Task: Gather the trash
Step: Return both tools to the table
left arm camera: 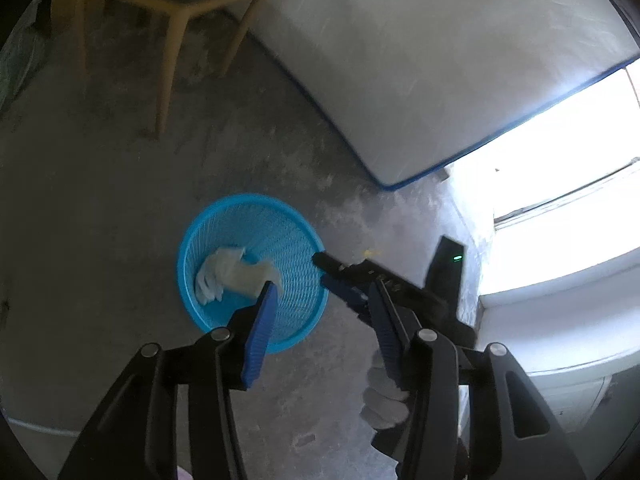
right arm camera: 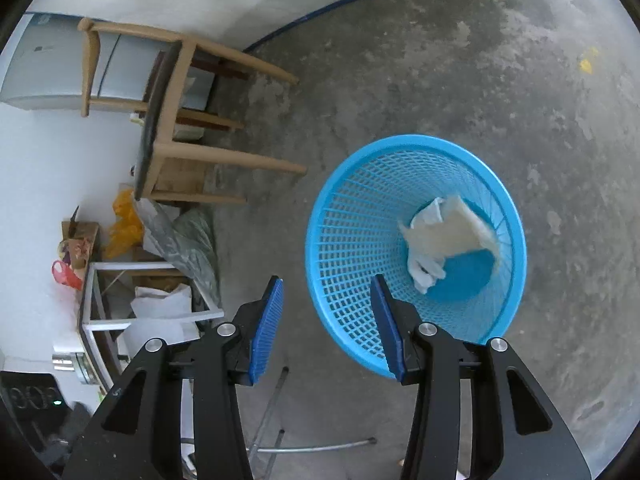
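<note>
Both claws hang over the floor with their jaws parted and nothing between the blue pads. Left claw (left arm camera: 324,320) sits above the near rim of the basket (left arm camera: 200,236), and just past it, from the left wrist view, the right claw (left arm camera: 322,268) pokes in over the basket's right edge, a gloved hand (left arm camera: 384,396) gripping its handle. Right claw (right arm camera: 328,320) straddles the basket's (right arm camera: 340,208) near rim. Down in the blue mesh basket lies the trash (right arm camera: 444,236), crumpled white paper and a pale flat scrap, resting on the bottom against the far wall. Beyond, on the concrete floor (right arm camera: 420,80), a wooden chair (right arm camera: 180,120) stands by the white wall.
</note>
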Tool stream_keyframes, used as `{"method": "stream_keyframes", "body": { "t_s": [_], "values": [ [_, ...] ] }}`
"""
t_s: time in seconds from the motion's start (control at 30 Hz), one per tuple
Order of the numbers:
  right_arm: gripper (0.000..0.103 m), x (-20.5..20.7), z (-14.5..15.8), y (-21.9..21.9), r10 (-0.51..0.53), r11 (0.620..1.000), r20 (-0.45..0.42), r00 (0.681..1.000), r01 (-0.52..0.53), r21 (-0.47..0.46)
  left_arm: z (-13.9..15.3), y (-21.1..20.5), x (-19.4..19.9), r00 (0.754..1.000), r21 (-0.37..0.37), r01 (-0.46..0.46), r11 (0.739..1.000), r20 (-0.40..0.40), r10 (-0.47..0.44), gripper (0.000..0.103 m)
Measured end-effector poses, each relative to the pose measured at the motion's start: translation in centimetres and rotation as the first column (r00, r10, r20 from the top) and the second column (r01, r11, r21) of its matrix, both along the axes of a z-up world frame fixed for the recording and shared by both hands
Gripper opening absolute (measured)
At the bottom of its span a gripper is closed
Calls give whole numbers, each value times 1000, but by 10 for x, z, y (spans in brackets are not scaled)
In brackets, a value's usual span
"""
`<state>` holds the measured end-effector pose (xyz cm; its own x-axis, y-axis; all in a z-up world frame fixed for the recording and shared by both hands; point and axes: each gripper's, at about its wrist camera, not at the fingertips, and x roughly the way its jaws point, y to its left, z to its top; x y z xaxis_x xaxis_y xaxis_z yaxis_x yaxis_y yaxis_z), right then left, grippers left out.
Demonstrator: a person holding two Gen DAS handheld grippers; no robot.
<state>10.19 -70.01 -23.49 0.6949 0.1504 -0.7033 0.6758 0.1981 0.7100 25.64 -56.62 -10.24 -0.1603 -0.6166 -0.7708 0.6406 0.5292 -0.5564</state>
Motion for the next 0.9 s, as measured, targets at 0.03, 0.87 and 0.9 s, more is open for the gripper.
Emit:
{"method": "stream_keyframes", "body": {
  "t_s": [0.03, 0.87, 0.9],
  "values": [
    [45, -1, 2, -1, -2, 1000, 5, 1000, 2, -9, 9, 5, 1, 1000, -13, -2, 1000, 17, 2, 48],
    [69, -41, 206, 221, 539, 825, 283, 793, -431, -365, 202, 516, -86, 690, -241, -460, 855, 509, 515, 78],
    [69, -34, 211, 236, 572, 807, 290, 767, -463, -366, 194, 532, -99, 680, -248, -477, 843, 504, 533, 78]
  ]
}}
